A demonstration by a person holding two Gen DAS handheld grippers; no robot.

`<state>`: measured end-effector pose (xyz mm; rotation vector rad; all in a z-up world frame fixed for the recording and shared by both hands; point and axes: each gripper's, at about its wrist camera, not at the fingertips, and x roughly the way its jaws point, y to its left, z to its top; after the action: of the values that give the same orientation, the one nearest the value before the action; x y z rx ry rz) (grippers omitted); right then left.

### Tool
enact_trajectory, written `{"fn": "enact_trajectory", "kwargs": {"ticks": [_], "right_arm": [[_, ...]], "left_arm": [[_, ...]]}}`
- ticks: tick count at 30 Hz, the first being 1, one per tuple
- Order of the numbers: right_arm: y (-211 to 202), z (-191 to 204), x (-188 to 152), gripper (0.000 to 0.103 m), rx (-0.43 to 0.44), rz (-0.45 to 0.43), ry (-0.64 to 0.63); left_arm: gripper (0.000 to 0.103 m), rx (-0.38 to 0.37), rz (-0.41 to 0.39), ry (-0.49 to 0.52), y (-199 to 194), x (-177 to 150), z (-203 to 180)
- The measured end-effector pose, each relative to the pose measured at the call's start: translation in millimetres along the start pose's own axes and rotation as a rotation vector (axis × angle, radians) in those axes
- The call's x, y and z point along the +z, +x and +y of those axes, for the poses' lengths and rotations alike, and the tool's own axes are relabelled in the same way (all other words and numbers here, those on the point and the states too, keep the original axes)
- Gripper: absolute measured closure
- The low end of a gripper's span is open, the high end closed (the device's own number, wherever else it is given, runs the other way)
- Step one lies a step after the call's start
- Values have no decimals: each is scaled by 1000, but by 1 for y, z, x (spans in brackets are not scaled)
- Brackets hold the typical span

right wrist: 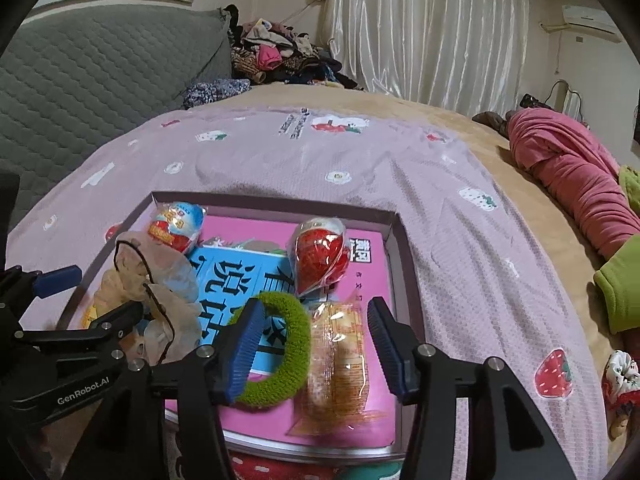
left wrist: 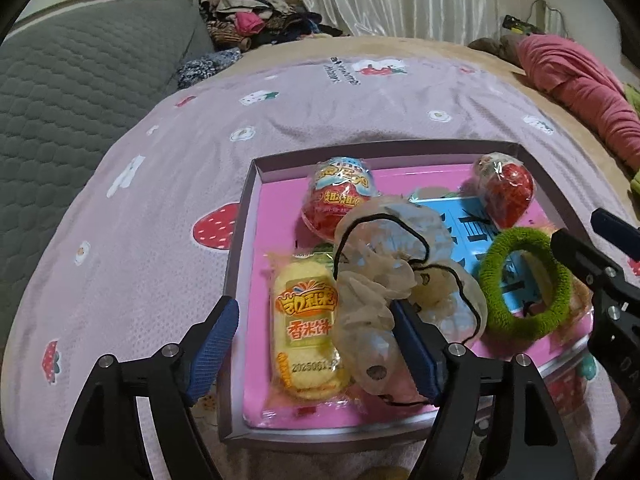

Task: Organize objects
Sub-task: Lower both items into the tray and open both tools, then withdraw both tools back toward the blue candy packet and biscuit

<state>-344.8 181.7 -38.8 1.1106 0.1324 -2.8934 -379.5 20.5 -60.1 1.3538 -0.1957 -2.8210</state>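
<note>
Both of your grippers stood over the box (left wrist: 240,240), which lay on the bed (left wrist: 160,160). Your left gripper (left wrist: 316,344) had its jaws released and spread wide; the cracker pack (left wrist: 306,328) lay between them, and the sheer scrunchie (left wrist: 384,264) draped over the right jaw's tip. Whether that jaw bore on the fabric or merely sat under it could not be told. Your right gripper (right wrist: 316,344) was likewise released, with the second cracker pack (right wrist: 338,356) between its jaws and the green ring (right wrist: 280,344) just inside and behind its left jaw.

Beyond both sets of jaws, at the far side of the box, sat the blue-topped egg (left wrist: 340,196) and the red egg (left wrist: 506,192), apart from each other. A blue booklet (right wrist: 240,280) lay flat beneath the ring and the scrunchie.

Handling, as judged from appearance:
- Cracker packs: light, in slick film, with brittle contents. Take hold across the narrow width at mid-length, and close gently.
- Sheer scrunchie: nearly weightless and limp, apt to snag on a jaw. Pinch a gathered fold near its black elastic.
- Green ring: soft, fuzzy and compliant. Grip one side of the band through the hole.
- Eggs: rounded, wrapped in glossy film, likely to slip or roll. Close across the widest part.
</note>
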Motion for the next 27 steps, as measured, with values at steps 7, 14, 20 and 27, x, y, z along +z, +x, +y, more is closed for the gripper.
{"fn": "enact_trajectory", "kwargs": {"ticks": [7,14,20,27], "right_arm": [[-5,-1,3,41,-7,-16,4],[-5,-2,3,41,-9,-13,2],[-11,-3,5,41,-14,-35,8],[-41,-4,9,30,-17,-81,14]], "left_arm": [[23,-61,55,-3,0,-2,5],[23,-97,44,-3,-11,-2,6],[23,-98,2,-24,-26,1,10],[23,-85,-56,-51,-55,4,18]]}}
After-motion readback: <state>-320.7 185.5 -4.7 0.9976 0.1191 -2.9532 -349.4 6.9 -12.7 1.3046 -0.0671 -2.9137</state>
